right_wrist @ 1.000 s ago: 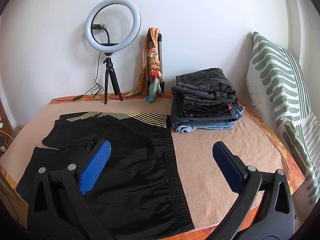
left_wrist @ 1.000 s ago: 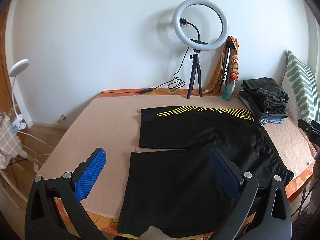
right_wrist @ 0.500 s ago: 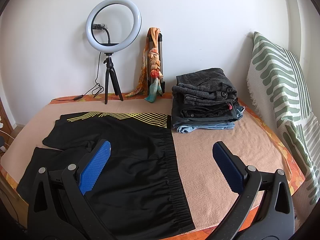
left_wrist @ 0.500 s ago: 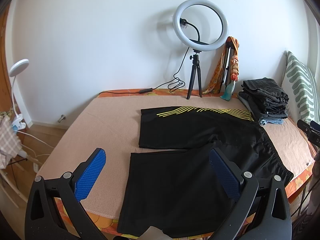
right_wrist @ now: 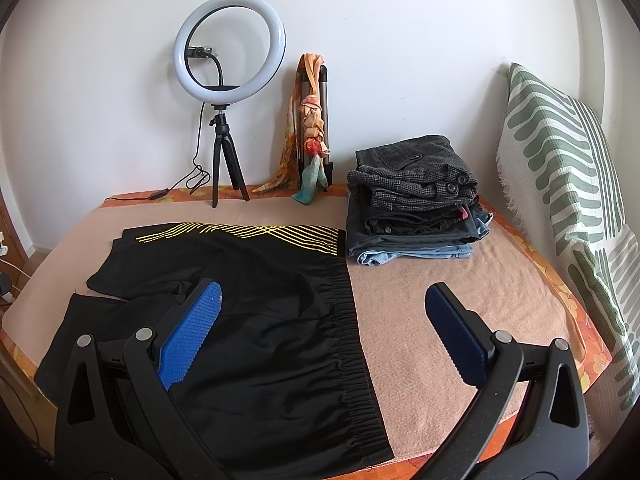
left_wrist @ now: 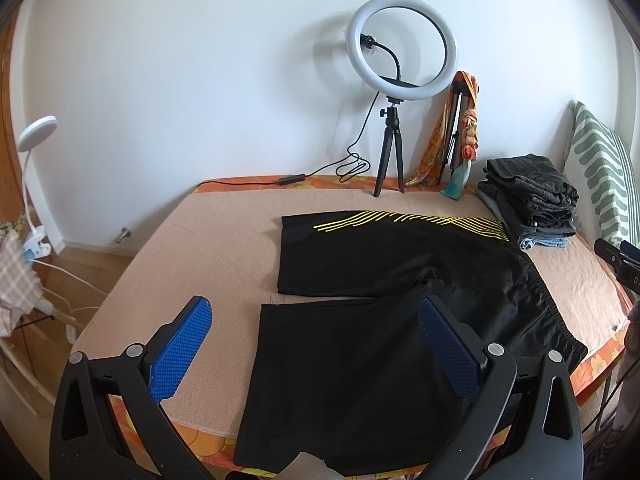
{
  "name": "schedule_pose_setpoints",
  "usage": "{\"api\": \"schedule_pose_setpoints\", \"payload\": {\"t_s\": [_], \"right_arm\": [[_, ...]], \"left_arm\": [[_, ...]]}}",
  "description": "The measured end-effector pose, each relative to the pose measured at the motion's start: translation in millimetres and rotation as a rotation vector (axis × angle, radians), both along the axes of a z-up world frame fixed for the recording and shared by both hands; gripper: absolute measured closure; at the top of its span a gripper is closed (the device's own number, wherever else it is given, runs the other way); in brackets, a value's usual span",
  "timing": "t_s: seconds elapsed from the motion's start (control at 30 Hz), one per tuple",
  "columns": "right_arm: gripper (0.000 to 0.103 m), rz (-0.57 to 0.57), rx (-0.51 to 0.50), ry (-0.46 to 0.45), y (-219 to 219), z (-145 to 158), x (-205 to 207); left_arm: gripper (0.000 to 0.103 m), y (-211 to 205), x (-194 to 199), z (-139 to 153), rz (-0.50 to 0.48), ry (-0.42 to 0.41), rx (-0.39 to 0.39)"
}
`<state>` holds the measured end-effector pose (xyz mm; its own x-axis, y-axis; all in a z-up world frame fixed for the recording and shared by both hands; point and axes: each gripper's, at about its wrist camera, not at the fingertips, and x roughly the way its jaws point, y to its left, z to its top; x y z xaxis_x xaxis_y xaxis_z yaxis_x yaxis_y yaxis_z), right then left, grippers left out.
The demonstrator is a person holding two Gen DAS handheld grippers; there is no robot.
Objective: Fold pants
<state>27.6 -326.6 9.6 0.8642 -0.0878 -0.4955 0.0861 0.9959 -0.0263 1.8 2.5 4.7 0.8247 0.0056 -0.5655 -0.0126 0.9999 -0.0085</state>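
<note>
The black pants [left_wrist: 384, 312] lie spread flat on the bed [left_wrist: 208, 240], both legs side by side, the elasticated waistband toward the stack of folded clothes [right_wrist: 416, 208].

Left wrist view only: a white clip lamp [left_wrist: 32, 168] and wooden floor beyond the bed's edge, far from the stack. The hems of both legs show here in full. A dark part of the other tool [left_wrist: 618, 258] enters at the frame edge just past the stack; its form is hard to make out.

Right wrist view only: the whole striped cushion [right_wrist: 572, 208] standing beside the stack, and the waistband along its full length. The near leg's hem is cut off behind the gripper body.

Both views: ring light [right_wrist: 230, 46] on a tripod against the wall, beside a scarf-draped stand [right_wrist: 310, 128], which stands between it and the stack.

Left gripper [left_wrist: 314, 346]: raised over the near bed edge, jaws spread wide, nothing between them; one blue pad lies over bare sheet, the other over the near pant leg.

Right gripper [right_wrist: 322, 336]: raised over the waistband, jaws spread wide, nothing between them; one pad over black fabric, the other over bare sheet on the stack's side.
</note>
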Motion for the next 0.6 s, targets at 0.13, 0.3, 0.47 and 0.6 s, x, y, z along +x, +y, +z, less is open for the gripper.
{"api": "schedule_pose_setpoints", "payload": {"t_s": [0.13,0.3,0.47,0.6], "right_arm": [[0.0,0.001,0.001,0.001,-0.5,-0.2,0.0],[0.0,0.0,0.002,0.001,-0.7,-0.6,0.1],[0.0,0.001,0.002,0.002,0.4,-0.4,0.5],[0.0,0.0,0.001,0.001,0.7,-0.5,0.4]], "left_arm": [[0.0,-0.2,0.1,-0.1,0.0,0.0,0.001],[0.0,-1.0,0.5,-2.3,-0.003,0.005,-0.003],[0.0,-2.6,-0.2,-2.8,-0.006,0.007,0.0],[0.0,-1.7,0.0,-3.3,0.001,0.009,0.003]]}}
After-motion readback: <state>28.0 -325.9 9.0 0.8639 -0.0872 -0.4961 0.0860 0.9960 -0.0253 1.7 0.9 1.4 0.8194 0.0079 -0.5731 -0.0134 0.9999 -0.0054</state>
